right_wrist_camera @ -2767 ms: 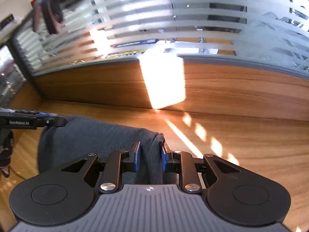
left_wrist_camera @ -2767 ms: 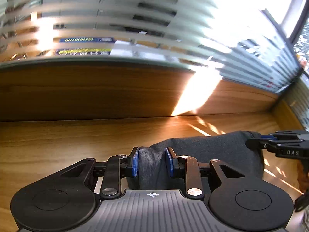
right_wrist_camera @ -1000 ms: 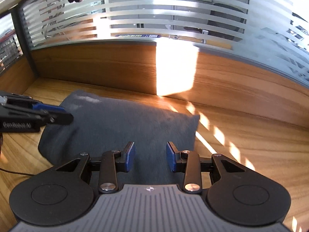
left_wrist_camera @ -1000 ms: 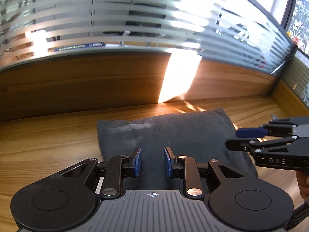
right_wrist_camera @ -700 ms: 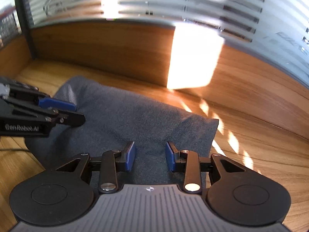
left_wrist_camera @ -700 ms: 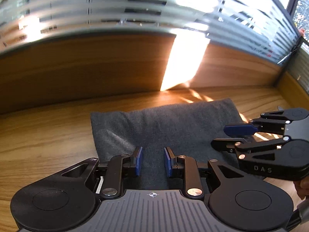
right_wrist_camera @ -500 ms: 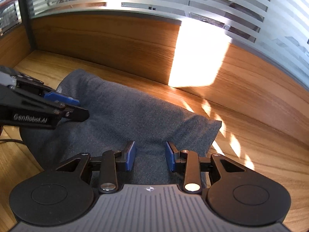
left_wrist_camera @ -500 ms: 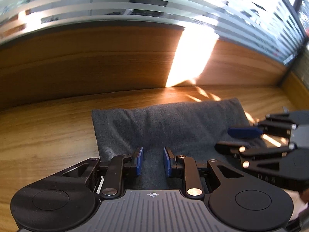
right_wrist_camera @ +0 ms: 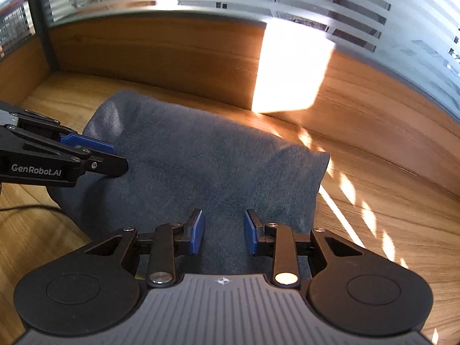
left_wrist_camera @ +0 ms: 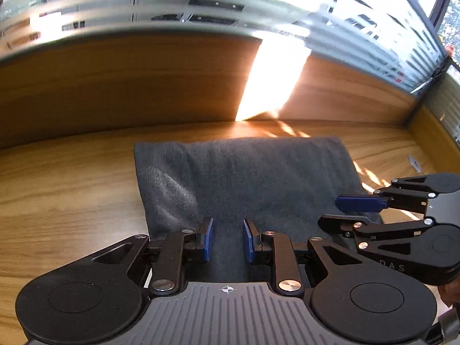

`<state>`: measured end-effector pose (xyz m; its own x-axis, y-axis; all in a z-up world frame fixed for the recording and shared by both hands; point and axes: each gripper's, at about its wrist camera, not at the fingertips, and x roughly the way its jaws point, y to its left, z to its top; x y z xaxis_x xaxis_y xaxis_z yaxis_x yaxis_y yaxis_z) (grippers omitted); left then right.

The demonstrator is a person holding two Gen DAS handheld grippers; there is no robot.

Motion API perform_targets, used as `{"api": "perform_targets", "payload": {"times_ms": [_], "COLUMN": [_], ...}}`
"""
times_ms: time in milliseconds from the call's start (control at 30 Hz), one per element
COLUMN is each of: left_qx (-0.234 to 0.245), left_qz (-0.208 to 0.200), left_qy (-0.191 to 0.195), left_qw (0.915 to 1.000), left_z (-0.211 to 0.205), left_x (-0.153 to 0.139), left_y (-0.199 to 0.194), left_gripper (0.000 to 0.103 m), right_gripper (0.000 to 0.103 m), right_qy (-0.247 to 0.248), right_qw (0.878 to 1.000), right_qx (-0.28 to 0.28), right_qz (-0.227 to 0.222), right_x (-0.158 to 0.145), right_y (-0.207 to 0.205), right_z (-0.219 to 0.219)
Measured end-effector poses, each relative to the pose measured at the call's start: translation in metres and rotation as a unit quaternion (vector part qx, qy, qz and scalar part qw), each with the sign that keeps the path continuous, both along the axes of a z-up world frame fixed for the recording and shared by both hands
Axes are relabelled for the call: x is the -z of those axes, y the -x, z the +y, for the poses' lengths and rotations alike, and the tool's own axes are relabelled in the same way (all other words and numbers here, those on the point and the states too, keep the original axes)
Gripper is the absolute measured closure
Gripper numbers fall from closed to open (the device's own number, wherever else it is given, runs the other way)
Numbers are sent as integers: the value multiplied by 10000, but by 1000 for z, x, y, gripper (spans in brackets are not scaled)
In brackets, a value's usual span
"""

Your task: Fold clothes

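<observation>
We're looking down our left gripper (left_wrist_camera: 227, 240), its blue pads closing with a gap between them, dark grey folded garment (left_wrist_camera: 244, 178) underneath, not pinched. The cloth lies flat on the wooden desk (left_wrist_camera: 66, 189). At right, our right gripper (left_wrist_camera: 342, 211) hovers over the garment's edge, jaws parted.

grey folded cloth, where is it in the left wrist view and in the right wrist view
Left wrist view: the grey folded cloth lies in the centre, running down between the left gripper fingers.
Right wrist view: the cloth lies centre-left, reaching down between the right gripper fingers.
Shared landmark: the bright sun patch on the wooden back panel, behind the cloth.
</observation>
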<state>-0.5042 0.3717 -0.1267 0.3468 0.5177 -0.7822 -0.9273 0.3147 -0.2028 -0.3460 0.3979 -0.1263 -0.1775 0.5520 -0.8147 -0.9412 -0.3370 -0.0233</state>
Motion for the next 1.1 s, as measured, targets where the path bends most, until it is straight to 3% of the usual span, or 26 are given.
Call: {"api": "perform_targets", "payload": {"times_ms": [167, 233, 267, 300, 367, 467, 733, 900, 1100], "left_qx": [16, -70, -168, -257, -302, -346, -658, -664, -537], "left_qz": [59, -126, -268, -369, -417, -486, -1135, -1473, -1715], "left_qy": [-142, -346, -522, -692, -813, -540, 73, 452, 614], "left_qw": [9999, 9993, 9981, 9966, 9954, 9968, 9913, 9858, 9818], "left_z": [4, -4, -10, -15, -21, -20, -8, 8, 18], "left_x": [-7, -17, -23, -27, -31, -22, 13, 32, 43], "left_y": [-5, 2, 9, 15, 24, 36, 63, 66, 62], "left_gripper": [81, 67, 45, 30, 29, 27, 22, 17, 14], "right_gripper": [68, 67, 59, 53, 31, 15, 12, 12, 12], "right_qy": [-77, -125, -174, -227, -263, -140, 541, 863, 981], "right_qw": [9999, 9998, 9997, 9995, 9987, 9962, 9794, 9667, 9581], "right_qx": [-79, -81, -48, 20, 155, 298, 724, 619, 560], "right_qz": [37, 121, 171, 217, 419, 812, 1808, 2329, 2631], "right_x": [-4, -12, -17, -22, -27, -26, 16, 38, 48], "right_y": [-1, -6, -10, -15, -30, -53, -99, -101, -92], "right_z": [0, -2, -4, -5, -6, -3, 18, 34, 48]}}
